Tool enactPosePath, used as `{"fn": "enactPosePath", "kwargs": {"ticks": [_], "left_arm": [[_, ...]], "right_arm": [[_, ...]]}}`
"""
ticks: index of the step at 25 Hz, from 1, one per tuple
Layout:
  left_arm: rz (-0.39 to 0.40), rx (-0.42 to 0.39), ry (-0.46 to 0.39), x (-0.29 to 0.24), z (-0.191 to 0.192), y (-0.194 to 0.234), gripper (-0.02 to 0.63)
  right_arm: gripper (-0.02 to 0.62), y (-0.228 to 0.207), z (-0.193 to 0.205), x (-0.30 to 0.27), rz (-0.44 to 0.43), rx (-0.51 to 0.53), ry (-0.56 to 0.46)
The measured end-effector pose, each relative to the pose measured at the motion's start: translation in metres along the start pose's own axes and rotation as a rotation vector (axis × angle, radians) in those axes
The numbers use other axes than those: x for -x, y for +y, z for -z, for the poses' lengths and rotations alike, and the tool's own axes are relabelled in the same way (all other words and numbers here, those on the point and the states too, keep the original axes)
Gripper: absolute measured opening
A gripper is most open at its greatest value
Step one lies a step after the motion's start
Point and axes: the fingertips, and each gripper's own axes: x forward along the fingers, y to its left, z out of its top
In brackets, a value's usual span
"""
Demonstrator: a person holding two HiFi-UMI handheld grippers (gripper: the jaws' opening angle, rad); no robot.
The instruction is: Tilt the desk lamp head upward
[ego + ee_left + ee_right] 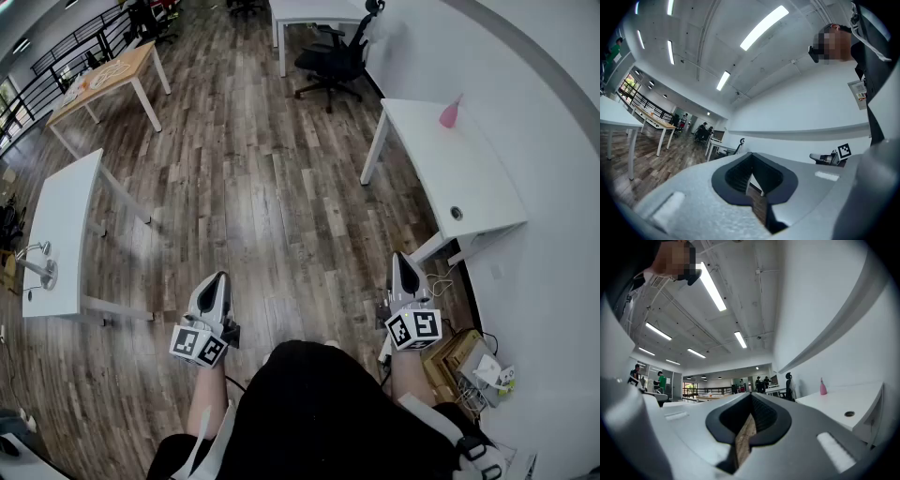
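standing on a wood floor (253, 187), the person holds both grippers low, tips aimed toward twelve o'clock. the left gripper (220, 281), at seven o'clock in the head view, has its jaws pressed together with nothing between them. the right gripper (402, 261), at four o'clock, is closed the same way and holds nothing. the desk lamp (39, 265) — a small silvery shape — sits out at nine o'clock on a white table (66, 206), well apart from both grippers. another white table (441, 169) at two o'clock carries a pink bottle (451, 112). a black office chair (333, 61) stands near twelve o'clock.
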Motion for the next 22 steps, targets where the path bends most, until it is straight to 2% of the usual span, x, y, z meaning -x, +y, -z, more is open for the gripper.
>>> {"fn": "enactPosePath", "kwargs": {"ticks": [11, 15, 22], "left_arm": [[0.015, -0.008, 0.001, -0.001, 0.007, -0.008, -0.008], [-0.002, 0.003, -0.005, 0.006, 0.007, -0.005, -0.008], [-0.056, -0.013, -0.017, 0.036, 0.004, 0.012, -0.008]], "right_arm": [[0.003, -0.004, 0.001, 0.008, -0.002, -0.005, 0.007], [0.003, 0.000, 0.004, 0.006, -0.014, -0.009, 0.022], [0.005, 0.023, 0.007, -0.007, -0.074, -0.077, 0.001]]}}
